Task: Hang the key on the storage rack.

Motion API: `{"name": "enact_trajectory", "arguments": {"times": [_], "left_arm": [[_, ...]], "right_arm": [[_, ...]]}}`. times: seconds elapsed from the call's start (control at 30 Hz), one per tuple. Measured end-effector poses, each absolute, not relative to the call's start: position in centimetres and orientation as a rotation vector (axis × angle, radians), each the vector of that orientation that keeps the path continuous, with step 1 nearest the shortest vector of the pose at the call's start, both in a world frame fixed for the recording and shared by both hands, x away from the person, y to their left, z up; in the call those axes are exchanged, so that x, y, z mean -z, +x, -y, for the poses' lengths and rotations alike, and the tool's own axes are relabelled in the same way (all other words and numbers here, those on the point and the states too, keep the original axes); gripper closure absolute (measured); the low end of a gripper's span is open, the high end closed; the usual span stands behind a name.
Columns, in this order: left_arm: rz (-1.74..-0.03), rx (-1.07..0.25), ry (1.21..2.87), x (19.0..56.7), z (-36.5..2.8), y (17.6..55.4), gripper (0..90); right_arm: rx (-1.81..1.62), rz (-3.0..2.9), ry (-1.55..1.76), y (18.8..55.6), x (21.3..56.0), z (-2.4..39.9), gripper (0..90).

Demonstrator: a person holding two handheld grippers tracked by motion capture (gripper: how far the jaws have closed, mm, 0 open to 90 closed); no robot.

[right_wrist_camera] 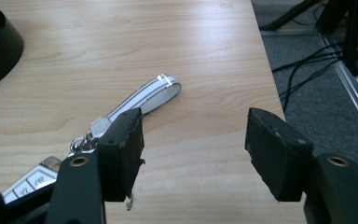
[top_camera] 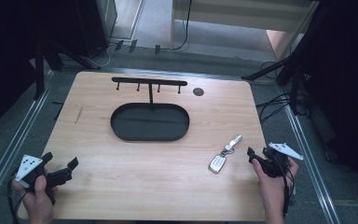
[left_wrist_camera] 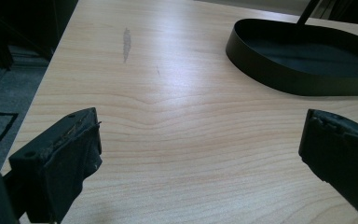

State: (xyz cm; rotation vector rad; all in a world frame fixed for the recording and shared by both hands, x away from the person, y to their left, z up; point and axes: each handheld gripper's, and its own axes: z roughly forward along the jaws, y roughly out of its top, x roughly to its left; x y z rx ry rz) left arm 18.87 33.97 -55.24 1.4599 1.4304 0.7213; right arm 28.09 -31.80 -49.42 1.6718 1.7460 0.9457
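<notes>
Each hand carries a matte black two-jaw gripper. The left gripper (top_camera: 59, 164) has a grey three-cornered plate (top_camera: 28, 166) with small dark dots on top, on the side away from the light wooden table (top_camera: 168, 186); a black cable trails below it. The right gripper (top_camera: 256, 155) bears a similar grey plate (top_camera: 285, 150), and a black cable runs along the wrist. In both gripper views the jaws end in thick black rubber pads (right_wrist_camera: 123, 149) with worn, frayed edges, and brass-ringed screw holes (right_wrist_camera: 79, 161) sit behind them.
</notes>
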Motion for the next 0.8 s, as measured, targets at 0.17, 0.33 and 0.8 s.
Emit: {"name": "enact_trajectory", "arguments": {"times": [0.17, 0.33, 0.8], "left_arm": [[-1.422, -0.745, 1.491, 55.2, -33.6, 18.9, 0.0], [-1.411, -0.772, 1.527, 55.2, -33.1, 18.9, 0.0], [-1.412, -0.761, 1.529, 55.2, -33.2, 19.0, 0.0]], "right_arm": [[-0.873, -1.802, 1.754, 29.9, 48.4, 31.5, 37.3], [-0.784, -1.849, 1.924, 32.5, 46.9, 30.8, 37.9], [-0.582, -2.088, 2.01, 35.8, 48.7, 25.7, 59.2]]}}
